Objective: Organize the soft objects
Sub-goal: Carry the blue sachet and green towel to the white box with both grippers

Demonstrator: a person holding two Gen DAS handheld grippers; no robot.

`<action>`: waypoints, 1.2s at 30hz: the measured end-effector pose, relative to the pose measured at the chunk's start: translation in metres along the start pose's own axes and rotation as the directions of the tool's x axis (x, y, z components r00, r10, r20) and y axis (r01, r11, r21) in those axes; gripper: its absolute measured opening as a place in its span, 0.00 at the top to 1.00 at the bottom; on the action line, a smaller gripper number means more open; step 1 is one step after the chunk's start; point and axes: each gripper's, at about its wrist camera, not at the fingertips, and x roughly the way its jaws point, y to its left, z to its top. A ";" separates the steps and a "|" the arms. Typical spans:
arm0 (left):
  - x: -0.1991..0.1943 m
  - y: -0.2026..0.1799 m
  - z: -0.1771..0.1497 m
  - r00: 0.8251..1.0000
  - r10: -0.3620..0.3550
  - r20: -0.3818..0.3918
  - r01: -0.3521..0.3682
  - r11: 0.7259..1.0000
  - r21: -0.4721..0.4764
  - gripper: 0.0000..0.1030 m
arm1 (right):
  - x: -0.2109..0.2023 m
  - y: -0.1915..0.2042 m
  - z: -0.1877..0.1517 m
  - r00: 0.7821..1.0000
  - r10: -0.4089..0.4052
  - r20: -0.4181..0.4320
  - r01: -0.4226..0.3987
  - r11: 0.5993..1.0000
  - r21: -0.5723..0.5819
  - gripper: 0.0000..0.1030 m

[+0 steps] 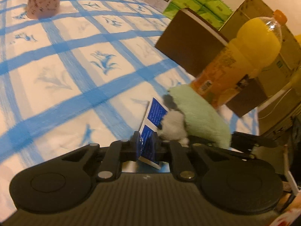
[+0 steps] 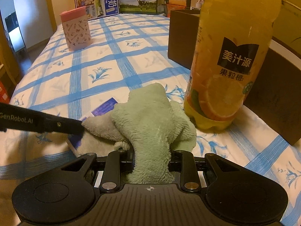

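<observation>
Plush toy (image 2: 150,116) left of juice bottle (image 2: 227,60)

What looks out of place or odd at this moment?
The left hand-held gripper is shut on a blue printed tag, not on plush, while the right hand-held gripper pinches a green limb of the soft toy. The toy lies crumpled right beside an orange juice bottle.

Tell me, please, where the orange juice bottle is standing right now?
The orange juice bottle stands upright on the blue-checked bedspread, right of centre in the right wrist view, just behind the green plush toy and before brown boxes.
</observation>
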 end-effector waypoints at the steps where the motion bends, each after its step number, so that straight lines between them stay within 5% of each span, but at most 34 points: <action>1: -0.001 -0.002 -0.001 1.000 -0.017 0.005 0.018 1.000 -0.006 0.90 | 0.000 -0.001 0.000 1.000 0.003 0.000 -0.003 1.000 0.006 0.74; 5: -0.002 -0.005 -0.001 0.995 -0.096 0.021 0.096 0.994 -0.042 0.90 | -0.003 -0.006 0.000 1.000 0.020 -0.001 -0.020 0.999 0.031 0.74; 13: 0.015 -0.021 -0.002 0.994 -0.111 -0.013 0.111 0.994 0.005 0.90 | -0.011 -0.021 -0.004 1.000 -0.005 -0.006 0.006 0.997 0.076 0.74; 20: 0.020 -0.042 -0.009 0.979 -0.203 -0.019 0.204 0.977 0.060 0.90 | -0.019 -0.039 -0.010 0.999 -0.046 -0.026 0.048 0.994 0.102 0.74; 26: 0.036 -0.060 -0.012 0.979 -0.195 -0.053 0.199 0.975 0.099 0.90 | -0.027 -0.047 -0.017 0.996 -0.082 -0.039 0.085 0.992 0.094 0.74; 36: 0.036 -0.084 -0.011 0.998 -0.052 -0.040 0.061 0.966 0.253 1.00 | -0.034 -0.070 -0.020 0.996 -0.084 -0.034 0.088 0.984 0.157 0.74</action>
